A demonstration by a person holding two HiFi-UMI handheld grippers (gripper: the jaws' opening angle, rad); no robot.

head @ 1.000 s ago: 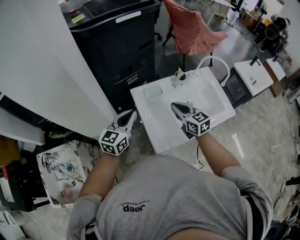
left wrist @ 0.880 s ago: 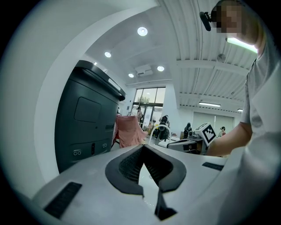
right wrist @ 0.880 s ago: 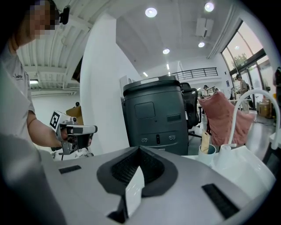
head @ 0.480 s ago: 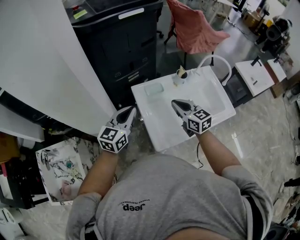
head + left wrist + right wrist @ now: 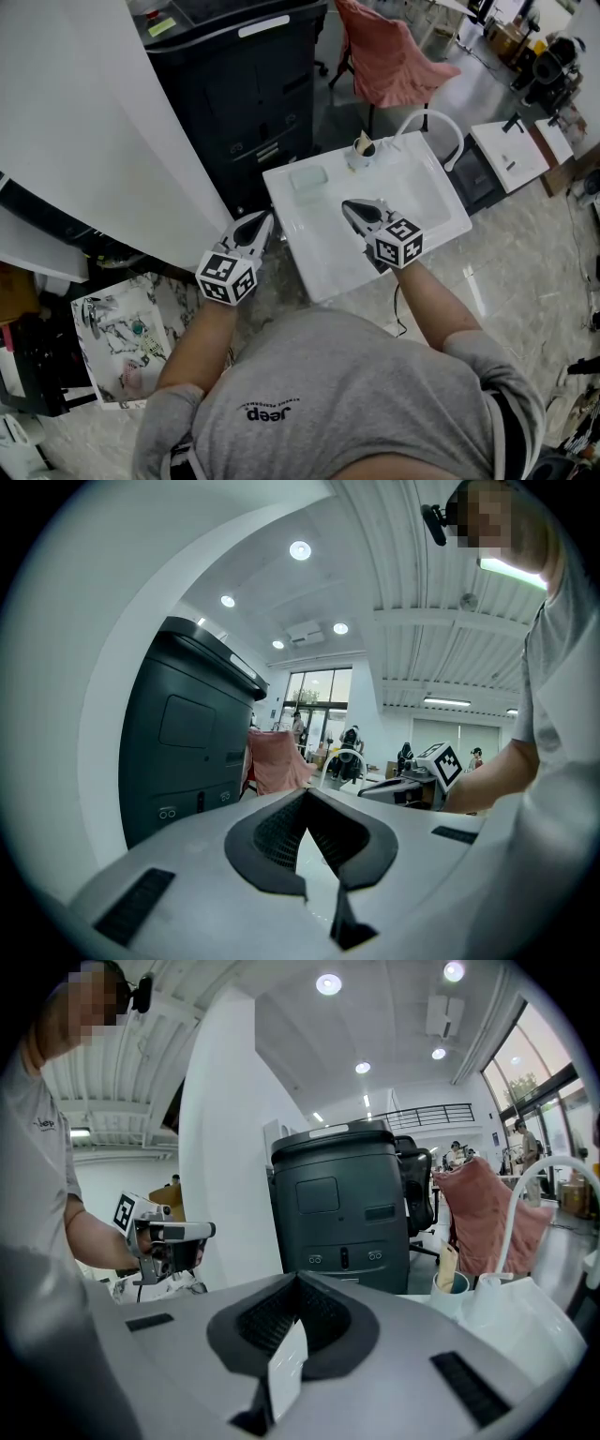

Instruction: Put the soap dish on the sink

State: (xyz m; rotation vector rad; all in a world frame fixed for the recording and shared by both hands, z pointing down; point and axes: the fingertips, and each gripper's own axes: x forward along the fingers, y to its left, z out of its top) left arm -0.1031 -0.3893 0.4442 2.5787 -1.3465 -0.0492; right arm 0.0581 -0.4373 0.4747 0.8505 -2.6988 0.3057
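- Almost nothing has moved since a moment ago. Both tools stay where they were.
- The soap dish [image 5: 307,178] sits flat on the back left corner of the sink [image 5: 325,277], near a little cup [image 5: 360,153].
- The left gripper [image 5: 261,223] is just off the sink's left edge. Its jaws are pressed together and hold nothing.
- The right gripper [image 5: 352,209] hangs over the middle of the sink, also closed and empty.
- The job looks done, with nothing left to do.

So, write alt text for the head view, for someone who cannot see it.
Seen from above, a person holds two grippers at a white sink: the right gripper above it, the left gripper just off its left edge, both with fingers closed. A pale soap dish sits on the sink's far-left corner.
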